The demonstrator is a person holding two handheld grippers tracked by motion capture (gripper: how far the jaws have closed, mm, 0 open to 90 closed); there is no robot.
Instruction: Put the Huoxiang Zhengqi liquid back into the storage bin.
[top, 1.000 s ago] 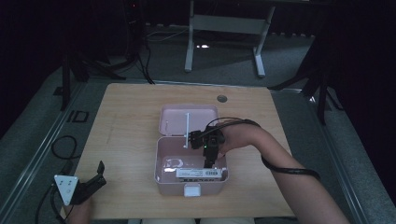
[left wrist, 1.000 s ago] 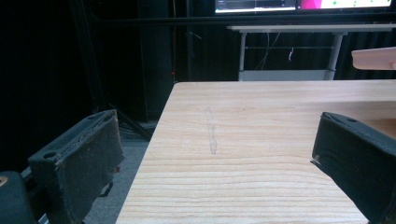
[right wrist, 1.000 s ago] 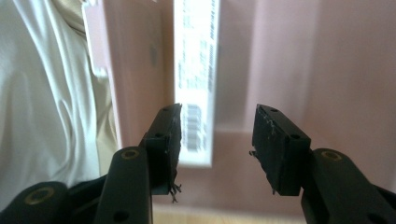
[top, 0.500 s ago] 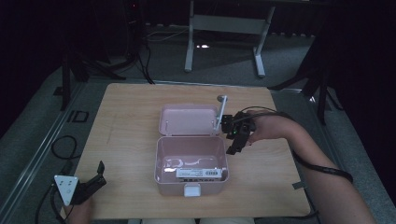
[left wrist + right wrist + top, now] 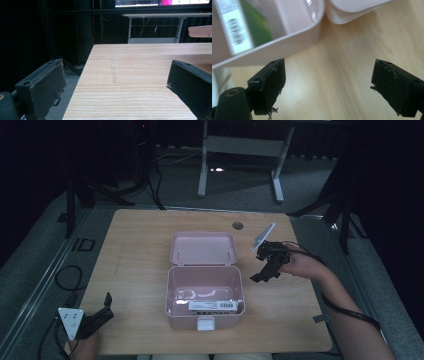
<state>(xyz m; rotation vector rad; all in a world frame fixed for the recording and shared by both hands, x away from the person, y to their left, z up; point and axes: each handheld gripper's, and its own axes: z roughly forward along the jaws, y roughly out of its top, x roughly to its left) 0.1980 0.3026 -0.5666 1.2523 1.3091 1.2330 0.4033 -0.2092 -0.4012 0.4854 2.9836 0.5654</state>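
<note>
**Pink box open at table centre, packet inside**

Pink plastic box (image 5: 205,296), rounded corners, standing at the middle of the wooden table. Lid (image 5: 203,248) thrown fully back on the far side, lying flat with its inner face up, joined to the body along the far edge. White latch on the near wall, facing the table's near edge. Pale glossy walls, catching reflections. Inside, a flat packet (image 5: 212,306) lying on the floor of the box against the near wall, long side running left to right. White label with barcode and small print on top; a green face beside the label (image 5: 233,27) in the right gripper view.
</note>
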